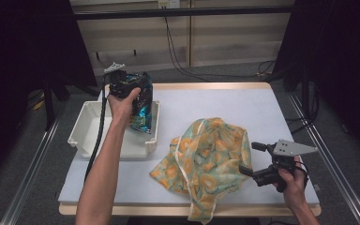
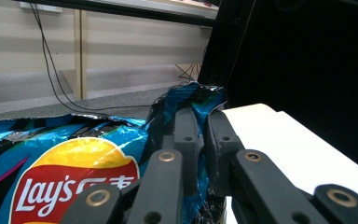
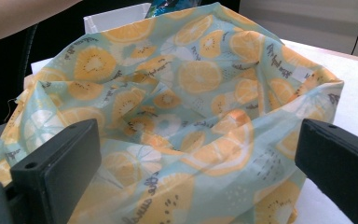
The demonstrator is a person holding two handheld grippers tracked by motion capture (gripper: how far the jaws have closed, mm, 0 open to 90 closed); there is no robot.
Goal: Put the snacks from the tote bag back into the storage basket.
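A blue Lay's chip bag (image 1: 140,105) stands upright in the white tray (image 1: 86,129) at the left of the table. My left gripper (image 1: 130,85) is at the bag's top, shut on it. In the left gripper view the jaws (image 2: 204,116) pinch the crumpled top edge of the chip bag (image 2: 70,158). A light green cloth with orange slices printed on it (image 1: 206,159) lies bunched at the front middle, one corner hanging over the table edge. My right gripper (image 1: 251,159) is open just right of the cloth. In the right gripper view, the cloth (image 3: 182,93) lies ahead of the wide-apart jaws, untouched.
The white table top (image 1: 225,101) is bare behind and to the right of the cloth. The tray's far wall (image 3: 116,18) is behind the cloth in the right gripper view. Black curtains hang at both sides, and cables run along the floor behind the table.
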